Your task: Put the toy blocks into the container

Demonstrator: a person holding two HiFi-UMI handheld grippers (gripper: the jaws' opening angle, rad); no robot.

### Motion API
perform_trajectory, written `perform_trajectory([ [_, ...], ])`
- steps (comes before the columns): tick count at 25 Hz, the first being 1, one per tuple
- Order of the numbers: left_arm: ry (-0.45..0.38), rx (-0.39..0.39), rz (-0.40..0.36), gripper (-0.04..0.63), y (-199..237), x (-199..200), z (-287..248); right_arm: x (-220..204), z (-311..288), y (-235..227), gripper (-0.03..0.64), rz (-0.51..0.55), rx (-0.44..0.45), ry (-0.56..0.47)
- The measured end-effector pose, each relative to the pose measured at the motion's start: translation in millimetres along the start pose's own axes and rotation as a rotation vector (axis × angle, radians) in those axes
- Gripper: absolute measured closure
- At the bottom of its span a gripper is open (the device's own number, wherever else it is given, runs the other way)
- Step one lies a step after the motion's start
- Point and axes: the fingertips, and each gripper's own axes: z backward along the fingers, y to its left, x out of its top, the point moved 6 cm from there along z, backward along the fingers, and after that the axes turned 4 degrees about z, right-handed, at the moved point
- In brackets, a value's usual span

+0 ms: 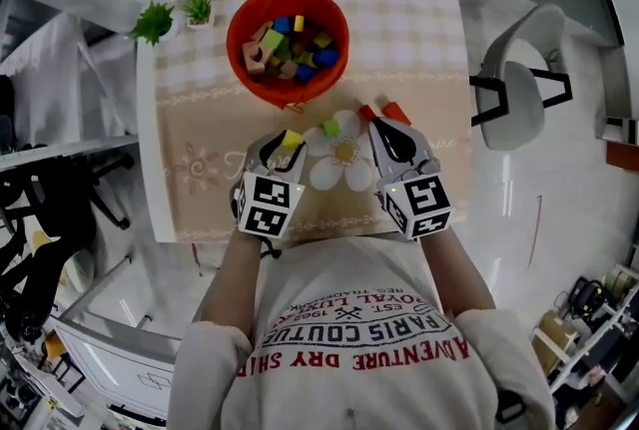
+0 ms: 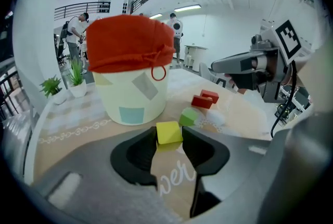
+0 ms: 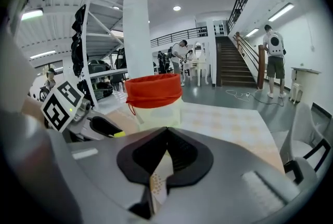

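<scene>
My left gripper [image 2: 170,135] is shut on a yellow block [image 2: 169,132], held at the jaw tips just above the tablecloth; the head view shows the same block [image 1: 292,139] left of centre. Beyond it lie a green block [image 2: 189,116] and two red blocks [image 2: 205,99]. The orange-rimmed container [image 2: 132,77] stands behind them, and several blocks lie inside its rim [image 1: 240,19]. My right gripper [image 3: 166,132] is shut with nothing between its jaws. Its tips [image 1: 377,126] sit by the red blocks [image 1: 396,109], right of the green block [image 1: 330,128].
Two small potted plants [image 1: 153,21] [image 1: 199,9] stand at the table's far left corner. A flower is printed on the tablecloth [image 1: 344,159] between the grippers. A white chair [image 1: 519,89] is off the table's right edge.
</scene>
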Motion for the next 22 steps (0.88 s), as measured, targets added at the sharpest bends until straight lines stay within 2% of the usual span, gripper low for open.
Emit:
perform_trajectory([
  [4,-0.075,0.03,-0.016,0.434,-5,23,29,7,11,5,0.617,0.02,0.025,-0.006],
  [14,-0.284,0.133,-0.118,0.433,-23,101,92,45,35,-5,0.617,0.075,0.065,-0.078],
  [17,-0.321,0.149,-0.149,0.433,-23,124,100,57,40,-12,0.617,0.051,0.058,-0.103],
  [22,-0.375,0.185,-0.165,0.433,-11,159,103,74,48,-24,0.617,0.083,0.042,-0.137],
])
